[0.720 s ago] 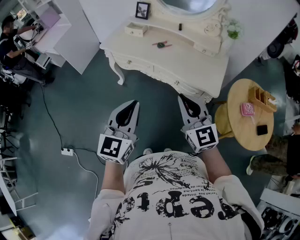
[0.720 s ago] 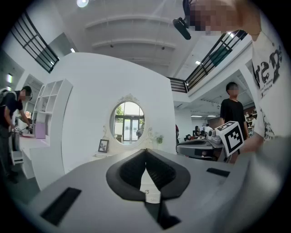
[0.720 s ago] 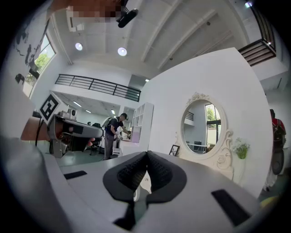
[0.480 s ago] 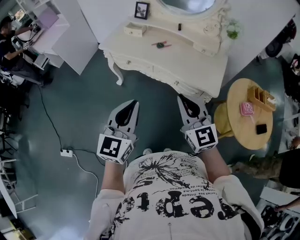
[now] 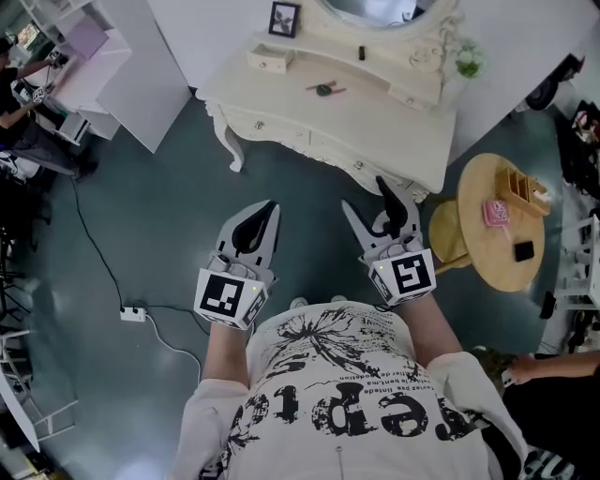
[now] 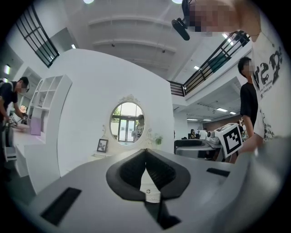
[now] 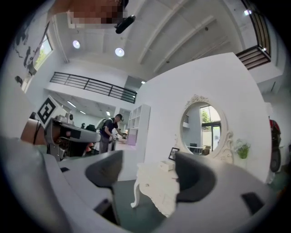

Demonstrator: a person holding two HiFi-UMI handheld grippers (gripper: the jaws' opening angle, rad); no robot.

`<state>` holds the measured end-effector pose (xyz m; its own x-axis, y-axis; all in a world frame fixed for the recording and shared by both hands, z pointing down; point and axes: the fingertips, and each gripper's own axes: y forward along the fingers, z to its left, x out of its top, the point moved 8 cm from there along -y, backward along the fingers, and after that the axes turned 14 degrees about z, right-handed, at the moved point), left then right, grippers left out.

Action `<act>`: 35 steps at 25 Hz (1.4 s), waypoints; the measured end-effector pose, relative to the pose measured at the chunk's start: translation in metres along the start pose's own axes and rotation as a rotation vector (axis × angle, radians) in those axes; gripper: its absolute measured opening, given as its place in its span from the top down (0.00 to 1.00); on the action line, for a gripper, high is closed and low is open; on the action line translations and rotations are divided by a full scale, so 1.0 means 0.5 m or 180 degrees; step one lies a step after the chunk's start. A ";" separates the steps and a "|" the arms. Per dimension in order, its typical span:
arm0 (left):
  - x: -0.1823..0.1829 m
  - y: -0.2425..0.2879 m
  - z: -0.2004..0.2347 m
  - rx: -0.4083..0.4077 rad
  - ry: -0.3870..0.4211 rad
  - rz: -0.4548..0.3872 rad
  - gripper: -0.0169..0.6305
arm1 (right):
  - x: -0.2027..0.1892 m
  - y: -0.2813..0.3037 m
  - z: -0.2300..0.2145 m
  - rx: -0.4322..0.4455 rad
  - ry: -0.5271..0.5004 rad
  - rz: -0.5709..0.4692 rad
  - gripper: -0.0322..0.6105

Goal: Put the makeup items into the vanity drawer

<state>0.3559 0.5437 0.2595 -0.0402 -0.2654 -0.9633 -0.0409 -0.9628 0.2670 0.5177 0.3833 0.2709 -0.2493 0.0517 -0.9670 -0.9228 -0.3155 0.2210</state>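
The bench [image 5: 394, 122] looks like cream-painted wood, smooth with a soft sheen. The round side bench [image 5: 487, 264] is bare pale wood, matt. The floor [image 5: 159, 216] is dark, smooth, faintly glossy. The left gripper [image 5: 270, 206] and right gripper [image 5: 364, 194] have matt pale plastic shells, fingers [image 5: 249, 230] lined matt black.

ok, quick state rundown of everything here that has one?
left hand-held gripper: shut, empty
right hand-held gripper: open, empty
vanity drawer: closed
makeup items: lying on the vanity top, not in a drawer
small drawer box: closed
picture frame: upright
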 end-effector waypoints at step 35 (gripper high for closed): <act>0.161 0.613 0.503 0.0188 -0.0003 0.0161 0.95 | 0.008 0.744 -0.468 0.0186 0.0481 0.0858 0.15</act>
<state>0.0888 0.2400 0.2710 -0.0446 -0.3137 -0.9485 -0.0975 -0.9435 0.3166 0.2424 0.0442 0.3198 -0.4449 -0.1694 -0.8794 -0.8457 -0.2436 0.4748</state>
